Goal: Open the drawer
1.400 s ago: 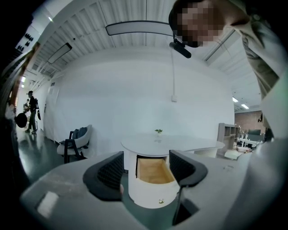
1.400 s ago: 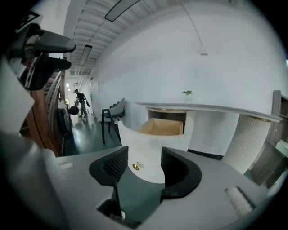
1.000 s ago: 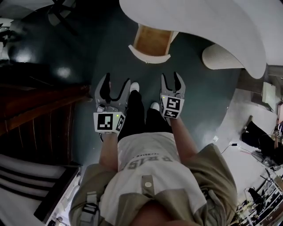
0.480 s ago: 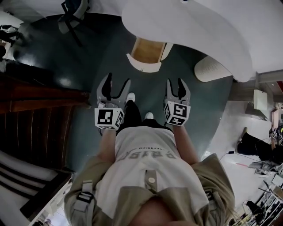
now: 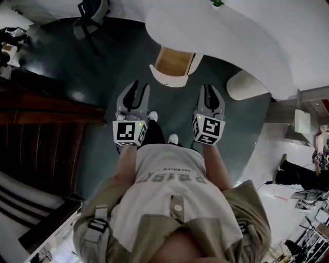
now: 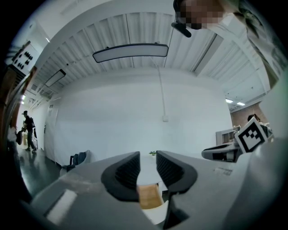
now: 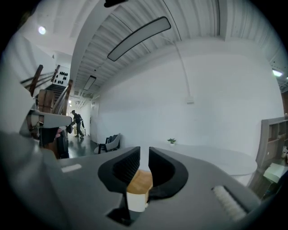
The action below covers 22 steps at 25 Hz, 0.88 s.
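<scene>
The drawer (image 5: pixel 175 62) juts from under the white table (image 5: pixel 247 36), front toward me, ahead of and midway between my left gripper (image 5: pixel 139 88) and right gripper (image 5: pixel 212 91). Both pairs of jaws have just been closing and stand narrowly apart, empty.

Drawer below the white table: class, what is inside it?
The drawer shows only a bare wooden floor. Its rear end lies under the white table, so anything there is hidden.

A small plant (image 5: pixel 217 3) stands on the white counter (image 5: pixel 247 36), which shares the dark floor (image 5: pixel 108 67) with a chair (image 5: pixel 91 18).
</scene>
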Motion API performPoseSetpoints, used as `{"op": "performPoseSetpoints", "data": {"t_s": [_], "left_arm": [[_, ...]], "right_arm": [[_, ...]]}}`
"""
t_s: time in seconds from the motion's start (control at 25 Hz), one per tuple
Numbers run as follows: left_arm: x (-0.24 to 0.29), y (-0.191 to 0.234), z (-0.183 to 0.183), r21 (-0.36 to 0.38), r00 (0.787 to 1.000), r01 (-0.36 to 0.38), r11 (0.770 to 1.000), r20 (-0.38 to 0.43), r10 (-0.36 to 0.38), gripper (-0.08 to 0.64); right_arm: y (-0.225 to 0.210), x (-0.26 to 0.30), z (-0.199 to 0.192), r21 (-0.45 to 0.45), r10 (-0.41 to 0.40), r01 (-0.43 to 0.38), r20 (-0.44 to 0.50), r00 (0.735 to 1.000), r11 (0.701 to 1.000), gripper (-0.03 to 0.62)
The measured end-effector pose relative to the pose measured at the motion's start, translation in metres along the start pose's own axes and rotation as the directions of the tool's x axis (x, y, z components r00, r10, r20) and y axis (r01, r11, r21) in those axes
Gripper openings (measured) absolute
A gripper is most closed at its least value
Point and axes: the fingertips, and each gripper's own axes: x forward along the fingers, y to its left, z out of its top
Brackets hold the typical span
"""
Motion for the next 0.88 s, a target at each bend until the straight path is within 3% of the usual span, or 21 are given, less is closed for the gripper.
{"op": "performPoseSetpoints", "data": {"t_s": [0.04, 0.2, 0.88], "left_arm": [[0.001, 0.001, 0.001, 0.006, 1.0, -0.002, 1.0, 0.0, 0.002, 0.092], [0.006, 0.003, 0.004, 0.025, 1.0, -0.009, 1.0, 0.007, 0.009, 0.006], [0.019, 0.016, 0.022, 0.017, 0.997, -0.001, 1.0, 0.079, 0.0, 0.006]], "right_arm": [[0.001, 0.001, 0.001, 0.0, -0.003, 0.003, -0.004, 1.0, 1.0, 0.052], [0.0, 0.006, 0.004, 0.006, -0.017, 0.017, -0.009, 1.0, 1.0, 0.005], [0.004, 0.017, 0.047, -0.023, -0.039, 0.042, 0.11, 0.993, 0.999, 0.005]]}}
